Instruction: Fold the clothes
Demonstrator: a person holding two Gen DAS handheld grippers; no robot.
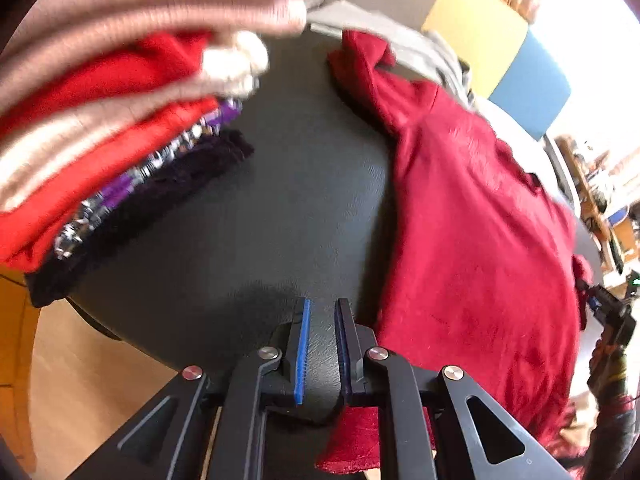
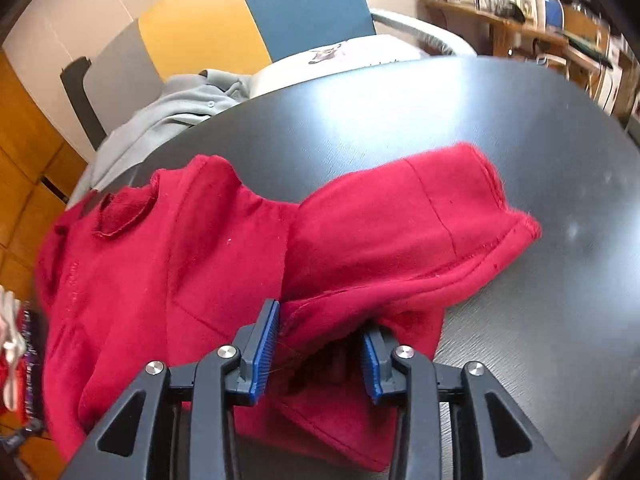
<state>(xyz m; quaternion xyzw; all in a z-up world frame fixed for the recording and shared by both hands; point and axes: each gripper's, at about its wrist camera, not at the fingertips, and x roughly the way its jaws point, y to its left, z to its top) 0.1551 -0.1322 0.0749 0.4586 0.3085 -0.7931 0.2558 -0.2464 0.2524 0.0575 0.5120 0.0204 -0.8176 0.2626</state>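
A dark red shirt [image 1: 472, 216] lies spread on the black round table [image 1: 280, 200]. It also shows in the right wrist view [image 2: 200, 264], with one sleeve [image 2: 420, 216] folded across toward the right. My left gripper [image 1: 322, 312] hovers over bare table just left of the shirt's hem, jaws a little apart with nothing between them. My right gripper [image 2: 320, 320] is open, its jaws on either side of a raised fold at the shirt's sleeve edge, not closed on it. The right gripper also shows in the left wrist view [image 1: 608, 312] at the shirt's far edge.
A stack of folded clothes [image 1: 120, 120] in pink, red, purple and black sits at the table's left. A grey garment [image 2: 168, 120] lies over the far edge. A chair with yellow and blue panels [image 2: 256, 12] stands behind. Cluttered wooden shelves [image 2: 540, 20] at the right.
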